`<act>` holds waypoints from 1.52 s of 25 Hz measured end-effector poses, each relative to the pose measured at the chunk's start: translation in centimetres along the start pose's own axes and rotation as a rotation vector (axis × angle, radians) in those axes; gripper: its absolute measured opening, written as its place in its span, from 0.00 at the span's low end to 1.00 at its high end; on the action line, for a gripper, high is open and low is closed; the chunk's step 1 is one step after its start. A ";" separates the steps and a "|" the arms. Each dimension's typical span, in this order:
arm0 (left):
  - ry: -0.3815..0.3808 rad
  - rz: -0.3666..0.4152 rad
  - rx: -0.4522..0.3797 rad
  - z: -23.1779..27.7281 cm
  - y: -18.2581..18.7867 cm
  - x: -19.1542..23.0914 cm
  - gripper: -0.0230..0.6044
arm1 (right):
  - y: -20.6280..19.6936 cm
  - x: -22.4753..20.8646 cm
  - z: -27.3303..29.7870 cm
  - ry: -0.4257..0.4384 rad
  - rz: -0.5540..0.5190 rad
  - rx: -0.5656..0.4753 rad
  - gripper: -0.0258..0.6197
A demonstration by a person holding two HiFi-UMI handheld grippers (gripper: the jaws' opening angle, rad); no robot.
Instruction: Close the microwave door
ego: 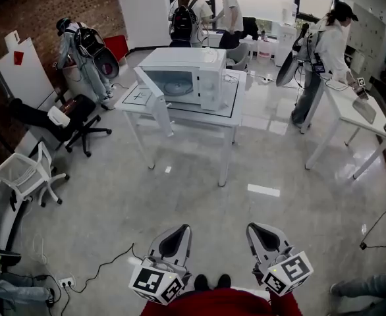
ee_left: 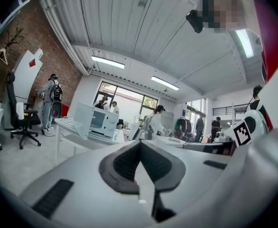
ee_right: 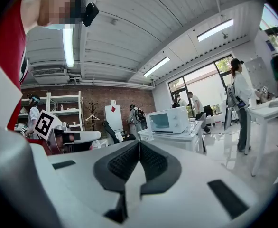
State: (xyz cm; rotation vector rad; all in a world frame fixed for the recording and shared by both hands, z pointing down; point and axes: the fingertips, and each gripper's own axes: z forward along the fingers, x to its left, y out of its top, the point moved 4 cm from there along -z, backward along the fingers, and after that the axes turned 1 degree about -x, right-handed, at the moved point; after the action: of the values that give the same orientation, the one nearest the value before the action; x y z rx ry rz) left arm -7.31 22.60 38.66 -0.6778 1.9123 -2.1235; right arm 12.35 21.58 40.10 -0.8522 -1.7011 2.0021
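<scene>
A white microwave [ego: 186, 78] stands on a white table [ego: 227, 114] in the middle of the room, well ahead of me. Its door [ego: 153, 101] hangs open, swung out toward the left front. My left gripper [ego: 182, 229] and right gripper [ego: 253, 229] are side by side low in the head view, both shut and holding nothing, far short of the table. The left gripper view shows the microwave [ee_left: 101, 120] small in the distance beyond the shut left gripper [ee_left: 140, 144]. In the right gripper view the microwave [ee_right: 170, 120] lies beyond the shut right gripper [ee_right: 139, 144].
A black office chair [ego: 74, 120] and a white chair [ego: 25, 173] stand at the left. A second white table [ego: 351, 110] is at the right. Several people stand around the room's far side. A cable [ego: 101, 265] and power strip [ego: 66, 282] lie on the floor at my left.
</scene>
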 end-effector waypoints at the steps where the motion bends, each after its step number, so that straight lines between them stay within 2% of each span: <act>1: 0.003 0.000 -0.002 -0.1 0.0 0.2 0.05 | 0.0 0.1 0.1 0.002 0.000 -0.002 0.06; 7: 0.004 0.000 -0.011 -0.8 0.4 2.0 0.05 | 0.2 1.0 1.4 0.001 -0.020 0.000 0.06; 15: -0.001 0.061 -0.026 -1.6 1.2 5.0 0.05 | 0.6 2.5 3.5 -0.003 -0.055 -0.018 0.06; 20: 0.018 0.044 -0.014 -1.4 1.3 7.0 0.05 | 0.8 2.2 4.9 -0.013 -0.044 0.001 0.06; 30: 0.066 0.000 -0.005 2.1 1.2 10.4 0.05 | 0.9 -0.7 9.7 0.015 -0.019 0.026 0.06; 34: 0.082 0.017 -0.020 5.1 1.9 12.0 0.06 | 1.4 -3.3 12.6 0.033 -0.016 0.030 0.06; 38: 0.112 0.001 -0.023 9.1 2.8 13.5 0.06 | 2.8 -6.9 15.8 0.050 -0.009 0.040 0.06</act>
State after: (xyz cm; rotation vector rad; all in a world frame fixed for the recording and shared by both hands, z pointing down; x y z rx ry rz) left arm -15.31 8.14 39.05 -0.5731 1.9953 -2.1854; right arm 7.32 4.87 40.14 -0.8715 -1.6301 1.9851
